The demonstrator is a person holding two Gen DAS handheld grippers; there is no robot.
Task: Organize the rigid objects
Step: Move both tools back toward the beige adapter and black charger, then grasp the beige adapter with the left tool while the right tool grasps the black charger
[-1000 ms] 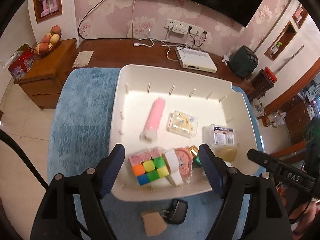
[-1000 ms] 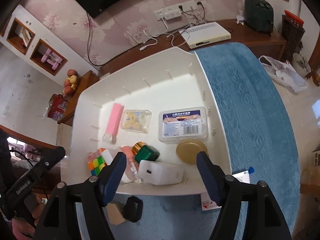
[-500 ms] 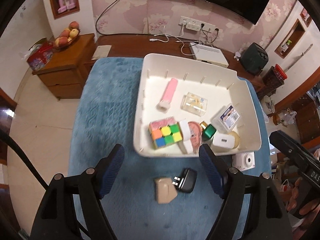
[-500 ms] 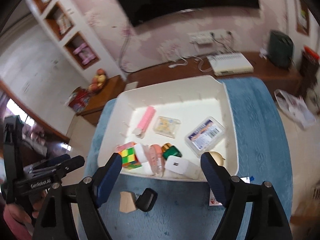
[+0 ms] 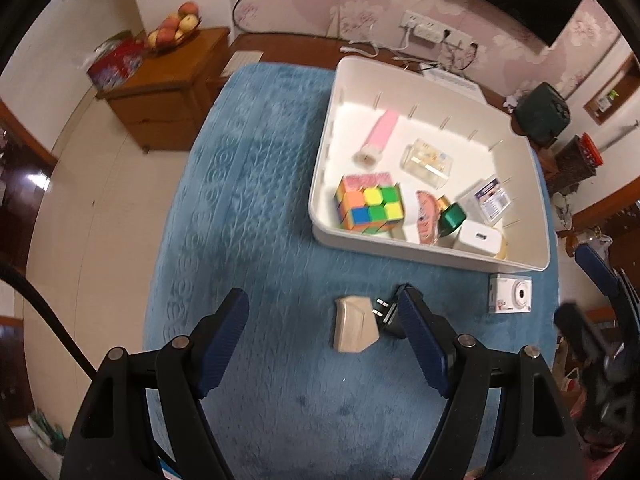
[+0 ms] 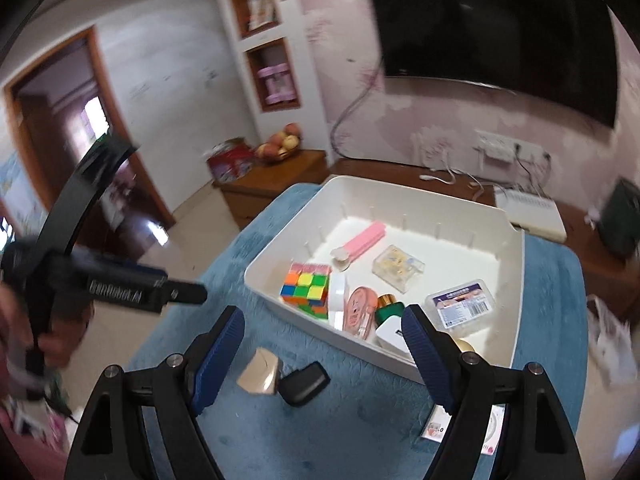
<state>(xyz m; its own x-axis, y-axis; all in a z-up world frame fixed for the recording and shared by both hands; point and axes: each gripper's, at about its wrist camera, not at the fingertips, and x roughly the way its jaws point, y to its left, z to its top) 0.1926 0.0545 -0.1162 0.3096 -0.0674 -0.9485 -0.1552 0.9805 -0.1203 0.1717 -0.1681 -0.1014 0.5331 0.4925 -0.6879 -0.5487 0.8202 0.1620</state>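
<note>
now, left gripper (image 5: 322, 332): spread wide, empty
right gripper (image 6: 320, 342): jaws just widened, empty
beige block (image 5: 354, 330): on blue cloth (image 5: 248, 200) beside black plug (image 6: 304, 382), outside white tray (image 5: 432, 249)
approach: we should straddle the block squarely

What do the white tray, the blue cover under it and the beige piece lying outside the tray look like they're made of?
White tray: probably moulded plastic, smooth and slightly glossy, with rounded corners and thin walls.
Blue cover: soft plush fabric, matte, with an embossed leaf pattern in the pile.
Beige piece: looks like hard plastic, smooth with faceted edges; wood cannot be ruled out.
</note>
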